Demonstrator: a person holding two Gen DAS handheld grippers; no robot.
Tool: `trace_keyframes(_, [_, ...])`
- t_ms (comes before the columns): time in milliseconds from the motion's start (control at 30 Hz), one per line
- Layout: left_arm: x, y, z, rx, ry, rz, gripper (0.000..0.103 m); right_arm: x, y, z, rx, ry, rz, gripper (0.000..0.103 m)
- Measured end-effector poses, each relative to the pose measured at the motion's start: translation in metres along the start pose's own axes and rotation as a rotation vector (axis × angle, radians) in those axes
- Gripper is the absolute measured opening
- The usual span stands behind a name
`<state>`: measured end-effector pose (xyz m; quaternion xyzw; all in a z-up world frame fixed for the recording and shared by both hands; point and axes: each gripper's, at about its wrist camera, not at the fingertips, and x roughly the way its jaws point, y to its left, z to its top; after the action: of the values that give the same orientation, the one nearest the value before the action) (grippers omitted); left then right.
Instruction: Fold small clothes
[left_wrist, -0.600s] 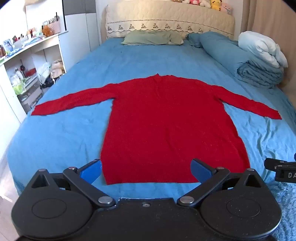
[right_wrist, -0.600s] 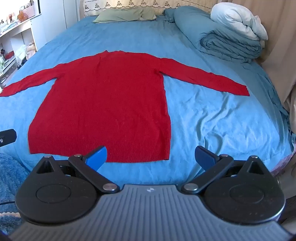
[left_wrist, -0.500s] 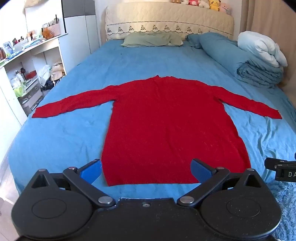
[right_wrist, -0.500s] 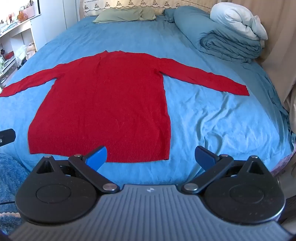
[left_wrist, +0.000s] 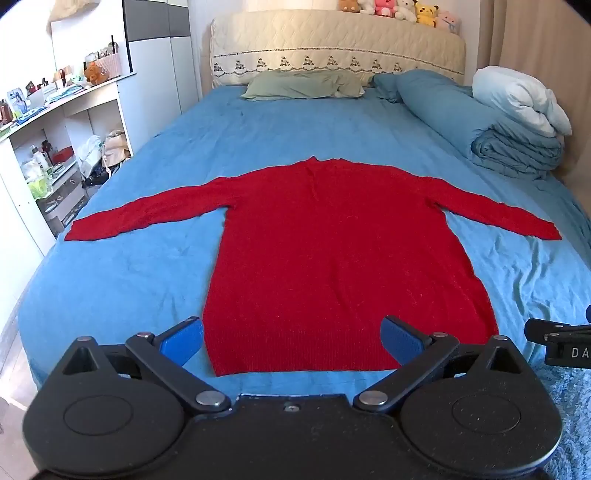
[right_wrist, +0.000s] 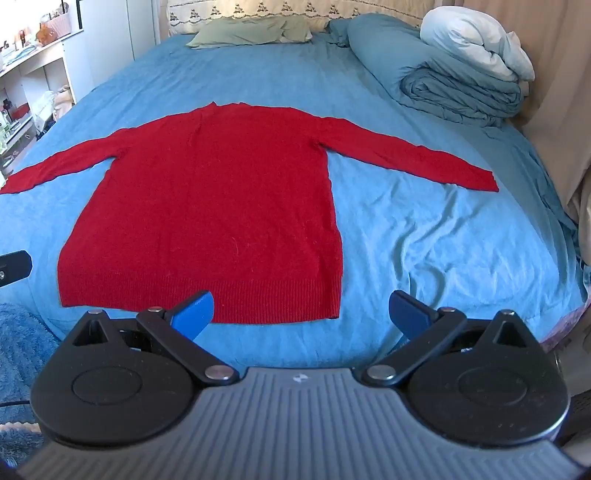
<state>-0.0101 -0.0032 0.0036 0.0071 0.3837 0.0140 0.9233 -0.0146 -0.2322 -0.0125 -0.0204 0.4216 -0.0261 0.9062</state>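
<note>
Two claws, both mine, and both spread wide with nothing between the blue pads: my left claw (left_wrist: 291, 341) hangs over the near hem of the red sweater (left_wrist: 343, 258), my right claw (right_wrist: 301, 314) over that hem's right corner. The sweater lies flat on the blue bed (left_wrist: 122, 288), neck toward the headboard, both sleeves stretched out to the sides, hem nearest me. Nothing is folded yet, so I judge this to be the very start.

To do the first fold well, I would go for the sleeves before the body. My left claw should take the left cuff (left_wrist: 83, 234), my right claw the right cuff (right_wrist: 476, 181), each pinching only the knit and not the sheet beneath. The sheet is soft and already rumpled on the right, so a deep bite could drag it along. I would lift each cuff just clear and lay the sleeve across the chest, keeping it straight so the later fold stays even. The knit looks loose and may stretch if I pull hard.

As for containers, the white shelves (left_wrist: 55, 155) at the left of the bed hold bottles, bags and small clutter, too small to tell apart. No basket or box for the finished clothes shows in either view.
</note>
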Motion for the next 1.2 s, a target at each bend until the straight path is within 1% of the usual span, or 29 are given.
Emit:
trace_keyframes(267, [-0.0002,-0.0007,0.0009,0.008,-0.002,0.005,0.103,0.0003,0.0019,0.0001,0.000,-0.001,0.003,0.103])
trace_keyframes(467, [-0.0009,-0.0001,-0.0005,-0.013,-0.009,-0.012,0.103,0.0001,0.0023,0.0008,-0.002,-0.007,-0.001,0.103])
trace_keyframes(667, [-0.0005,0.0025,-0.0007,-0.019,-0.005,-0.005,0.103,-0.0003,0.0013,0.0006,-0.001,-0.008,0.001,0.103])
trace_keyframes(1200, [-0.0006,-0.0002,-0.0005,0.000,-0.010,-0.006,0.103,-0.0002,0.0005,0.0007,-0.001,-0.010,0.003,0.103])
